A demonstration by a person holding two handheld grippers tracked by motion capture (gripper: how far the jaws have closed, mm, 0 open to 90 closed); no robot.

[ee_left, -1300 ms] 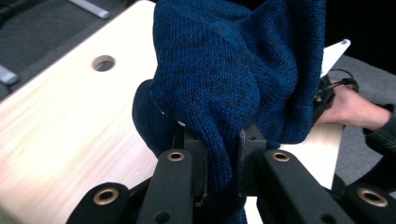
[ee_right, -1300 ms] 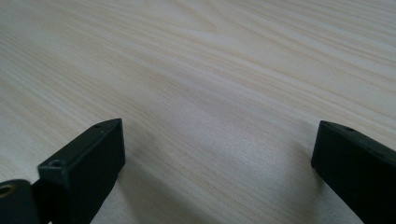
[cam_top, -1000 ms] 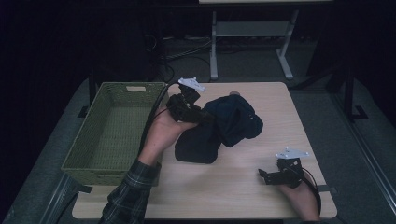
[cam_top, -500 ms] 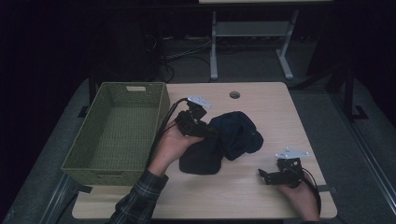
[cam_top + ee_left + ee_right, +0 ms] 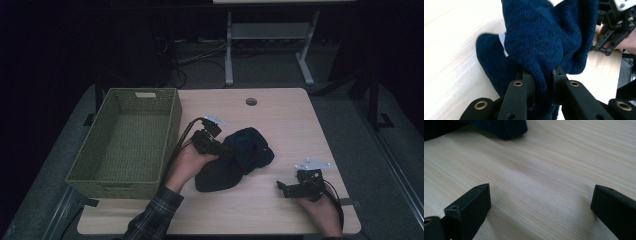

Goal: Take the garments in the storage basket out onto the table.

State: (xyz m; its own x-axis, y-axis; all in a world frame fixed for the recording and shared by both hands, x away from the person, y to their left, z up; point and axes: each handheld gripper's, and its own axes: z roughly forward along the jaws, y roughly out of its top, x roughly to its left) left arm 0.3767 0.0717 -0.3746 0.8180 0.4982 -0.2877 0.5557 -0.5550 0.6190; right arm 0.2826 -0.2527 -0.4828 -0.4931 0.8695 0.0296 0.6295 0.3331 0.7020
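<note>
Two black jaws of the left gripper pinch a fold of the dark blue knitted sweater, which lies bunched on the table just beside the green basket. A second ago the sweater hung higher and nearer the basket; now it sits low on the wood. Well away from the basket, the right gripper rests with jaws spread wide, holding nothing.

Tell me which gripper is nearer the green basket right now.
Left. The left gripper sits just right of the green basket, clamped on the blue knit garment. The right gripper rests open near the table's front right corner, beyond the garment.
</note>
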